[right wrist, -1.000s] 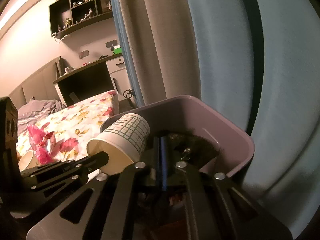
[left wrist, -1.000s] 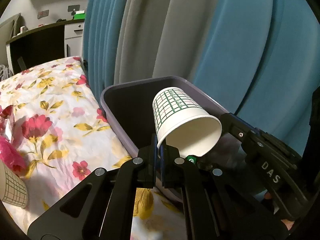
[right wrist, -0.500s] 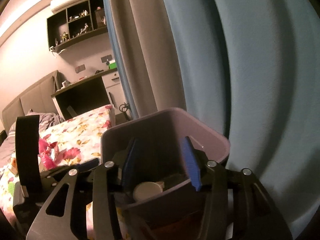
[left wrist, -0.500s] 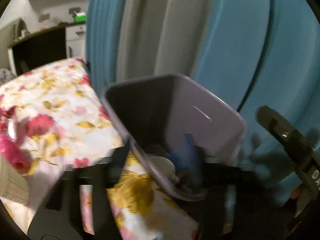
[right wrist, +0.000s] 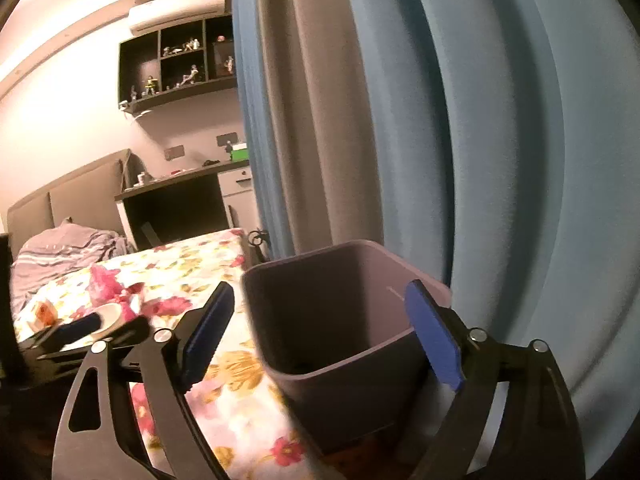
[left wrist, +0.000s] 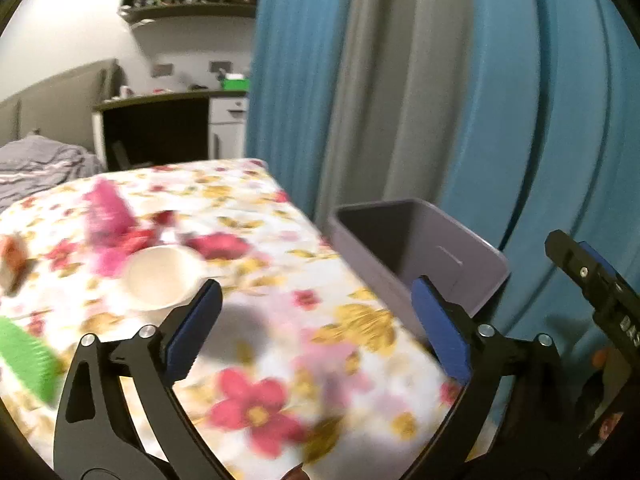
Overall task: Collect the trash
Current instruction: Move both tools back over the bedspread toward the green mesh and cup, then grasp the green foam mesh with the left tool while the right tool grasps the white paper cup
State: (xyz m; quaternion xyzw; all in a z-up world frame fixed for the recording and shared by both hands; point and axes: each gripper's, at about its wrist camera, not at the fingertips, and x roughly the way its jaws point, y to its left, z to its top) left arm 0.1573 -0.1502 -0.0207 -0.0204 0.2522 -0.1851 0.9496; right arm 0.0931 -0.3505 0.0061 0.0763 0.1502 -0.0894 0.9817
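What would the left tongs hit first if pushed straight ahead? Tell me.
Probably the floral bedspread: the left tongs, empty and opening, angle down at bare cloth between the paper cup and the bin. Depth is unclear.

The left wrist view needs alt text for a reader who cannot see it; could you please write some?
The left hand-held gripper, jaws opening and empty, hangs over a floral bedspread. A white paper cup and pink wrapper lie ahead; a grey bin stands against blue curtains.
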